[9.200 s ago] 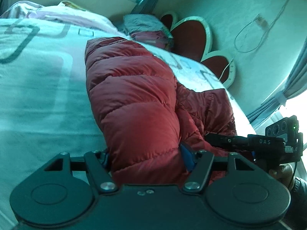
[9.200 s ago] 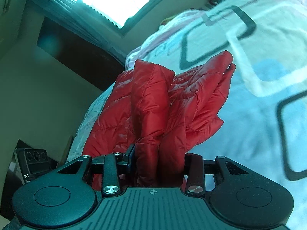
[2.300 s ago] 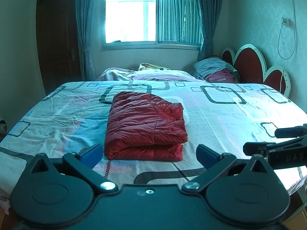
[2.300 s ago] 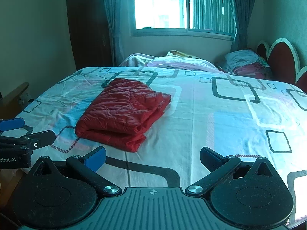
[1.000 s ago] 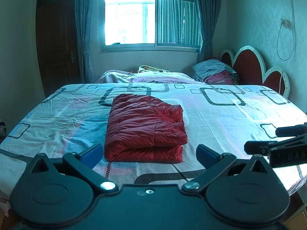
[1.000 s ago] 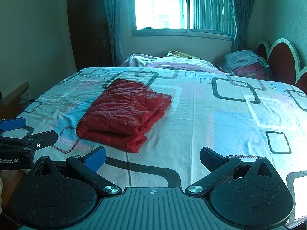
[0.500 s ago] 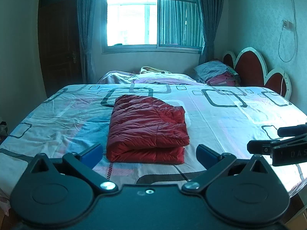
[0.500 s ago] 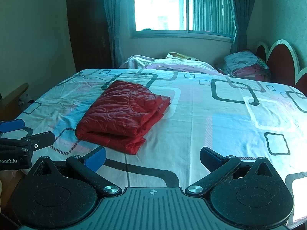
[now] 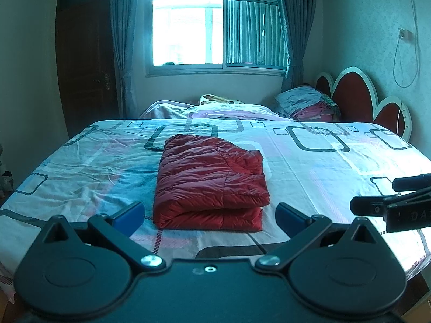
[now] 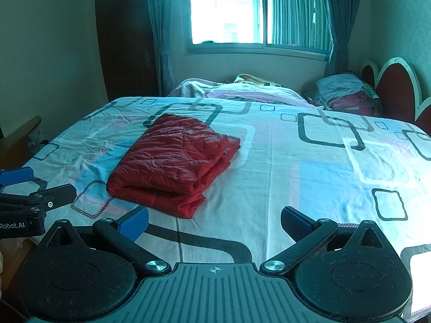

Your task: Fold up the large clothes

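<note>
A red quilted jacket (image 9: 210, 183) lies folded into a neat rectangle on the bed (image 9: 323, 167), its folded edge toward me. In the right wrist view the same jacket (image 10: 175, 158) sits left of centre. My left gripper (image 9: 210, 216) is held back from the bed's near edge, open, with nothing between its blue pads. My right gripper (image 10: 214, 222) is open too and empty, also short of the jacket. Each gripper shows at the side of the other's view: the right one (image 9: 398, 202) and the left one (image 10: 29, 196).
The bed has a white sheet with black square outlines. A pile of bedding (image 9: 215, 107) and stacked clothes (image 9: 309, 105) lie at its far side under the window (image 9: 215, 32). A red headboard (image 9: 361, 99) is at the right, a dark door (image 9: 83, 62) at the left.
9 seconds ago both grippers were shut on the jacket, holding it up. Now it lies folded on the bed and both are open and drawn back. Over the last second, only slight camera drift.
</note>
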The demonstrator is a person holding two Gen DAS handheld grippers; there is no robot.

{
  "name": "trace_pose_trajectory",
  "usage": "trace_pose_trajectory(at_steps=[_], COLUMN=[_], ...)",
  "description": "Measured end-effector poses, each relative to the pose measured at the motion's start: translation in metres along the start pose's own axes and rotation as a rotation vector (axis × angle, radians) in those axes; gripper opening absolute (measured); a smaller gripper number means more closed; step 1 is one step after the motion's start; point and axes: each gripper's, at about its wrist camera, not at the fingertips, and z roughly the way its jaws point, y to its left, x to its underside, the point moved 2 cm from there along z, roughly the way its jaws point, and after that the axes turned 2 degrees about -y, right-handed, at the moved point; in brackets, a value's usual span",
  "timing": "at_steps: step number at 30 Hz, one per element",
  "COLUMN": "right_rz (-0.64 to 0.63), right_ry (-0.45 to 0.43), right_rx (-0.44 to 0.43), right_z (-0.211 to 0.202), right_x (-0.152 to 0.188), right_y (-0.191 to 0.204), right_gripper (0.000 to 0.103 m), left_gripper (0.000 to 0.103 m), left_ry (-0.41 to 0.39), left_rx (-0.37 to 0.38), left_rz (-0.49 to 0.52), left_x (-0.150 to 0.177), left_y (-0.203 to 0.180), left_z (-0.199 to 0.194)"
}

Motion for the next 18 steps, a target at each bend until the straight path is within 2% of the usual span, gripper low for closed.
trace_pose_trajectory(at_steps=[10, 18], right_rz=[-0.001, -0.005], right_ry=[0.0, -0.001], right_rx=[0.001, -0.005], right_z=[0.0006, 0.0008], right_x=[-0.0005, 0.0], right_y=[-0.0004, -0.0014], right_gripper=[0.103, 0.103], left_gripper=[0.103, 0.103], left_ry=[0.003, -0.006], left_rx=[-0.003, 0.03], left_rz=[-0.004, -0.015], left_x=[-0.0005, -0.0006], left_y=[0.0006, 0.0012], left_z=[0.0012, 0.0006])
